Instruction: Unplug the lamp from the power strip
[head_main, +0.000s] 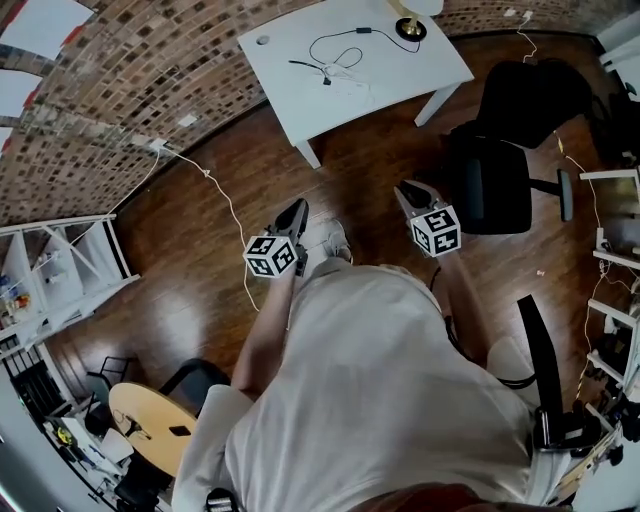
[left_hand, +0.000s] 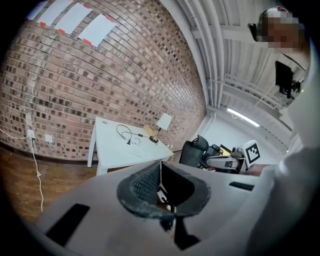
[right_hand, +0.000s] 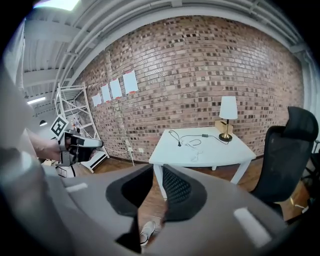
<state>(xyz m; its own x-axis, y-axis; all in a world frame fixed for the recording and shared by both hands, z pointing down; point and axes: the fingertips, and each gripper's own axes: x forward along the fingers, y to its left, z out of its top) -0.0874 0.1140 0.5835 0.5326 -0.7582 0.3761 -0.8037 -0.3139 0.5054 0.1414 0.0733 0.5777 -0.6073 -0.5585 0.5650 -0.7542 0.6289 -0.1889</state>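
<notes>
Lamp (right_hand: 228, 116) standing at the far corner of a white table (right_hand: 215, 155), well apart from both grippers. Left gripper (left_hand: 161, 167) fingertips meet, empty; right gripper (right_hand: 157, 170) jaws stand slightly apart, holding nothing.

Lamp (head_main: 409, 27) on table (head_main: 290, 100), chair (head_main: 495, 185) to its right.

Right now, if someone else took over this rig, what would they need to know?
Left gripper: fingers meet at the tips, empty.
Right gripper: fingers slightly apart, empty.
Both are held in front of the person, well short of the white table.
Lamp stands at the table's far corner, with a black cord lying beside it. Power strip not made out.
Done: nothing. Left: walk up, find the plug, pull it.
</notes>
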